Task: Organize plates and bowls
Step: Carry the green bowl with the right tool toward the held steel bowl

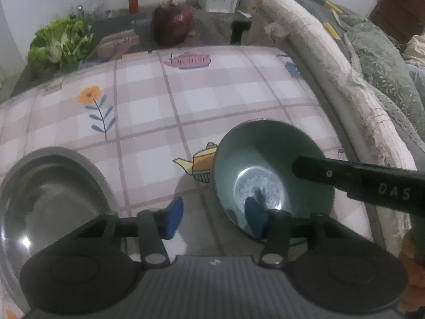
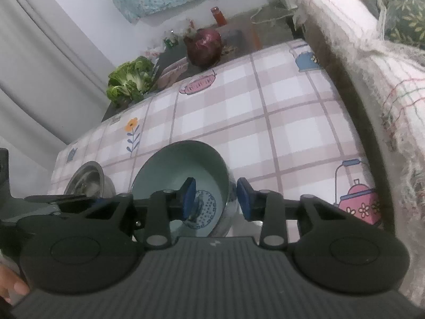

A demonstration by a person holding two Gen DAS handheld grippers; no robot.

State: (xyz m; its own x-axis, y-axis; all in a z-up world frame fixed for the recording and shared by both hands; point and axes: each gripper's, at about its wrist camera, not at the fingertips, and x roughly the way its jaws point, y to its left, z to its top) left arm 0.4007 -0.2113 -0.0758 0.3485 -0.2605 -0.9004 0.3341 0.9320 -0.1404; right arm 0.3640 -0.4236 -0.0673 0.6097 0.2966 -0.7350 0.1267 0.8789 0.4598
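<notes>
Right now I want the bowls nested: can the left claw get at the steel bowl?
Probably yes. The left claw straddles the green bowl's near rim; the steel bowl sits just left, nothing between.

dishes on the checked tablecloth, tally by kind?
Green ceramic bowl with patterned bottom: 1
Round stainless steel bowl: 1
Plates: 0 in view
Total: 2
</notes>
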